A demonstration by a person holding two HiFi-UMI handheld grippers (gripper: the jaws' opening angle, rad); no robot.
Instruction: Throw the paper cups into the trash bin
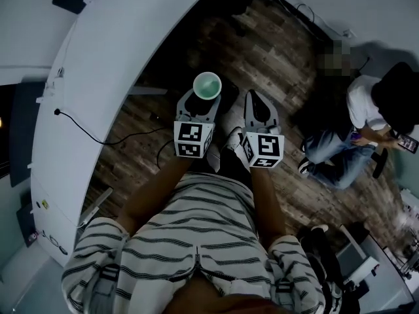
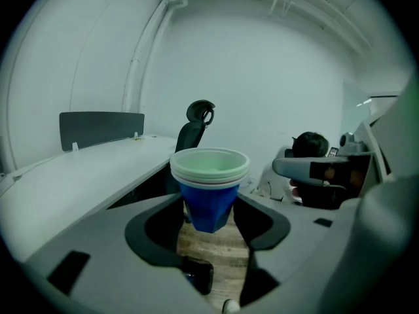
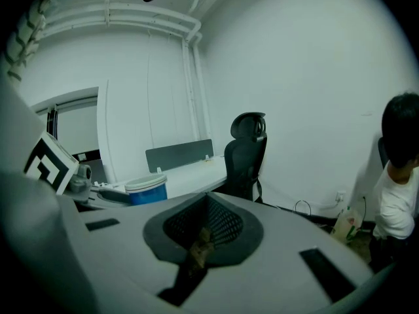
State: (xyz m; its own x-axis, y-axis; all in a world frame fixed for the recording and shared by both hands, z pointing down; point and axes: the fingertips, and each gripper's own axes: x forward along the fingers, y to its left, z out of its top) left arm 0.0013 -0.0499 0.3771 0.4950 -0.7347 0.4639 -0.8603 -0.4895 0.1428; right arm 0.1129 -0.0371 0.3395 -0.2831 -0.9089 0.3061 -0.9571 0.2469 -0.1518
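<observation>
A stack of paper cups [image 1: 207, 86], blue outside with white rims and a pale green inside, stands upright between the jaws of my left gripper [image 1: 205, 98], which is shut on it. In the left gripper view the cups [image 2: 209, 182] hang over the wood floor, gripped low on their blue wall by the left gripper [image 2: 209, 220]. My right gripper [image 1: 260, 107] is held just right of the left one, shut with nothing in it [image 3: 204, 231]. From the right gripper view the cups [image 3: 145, 190] show at the left. No trash bin is in view.
A long curved white desk [image 1: 111, 64] runs along the left, with a cable and a grey partition [image 2: 101, 128] on it. A black office chair [image 3: 245, 152] stands ahead. A person [image 1: 366, 123] sits low at the right. Wood floor [image 1: 262, 51] lies below.
</observation>
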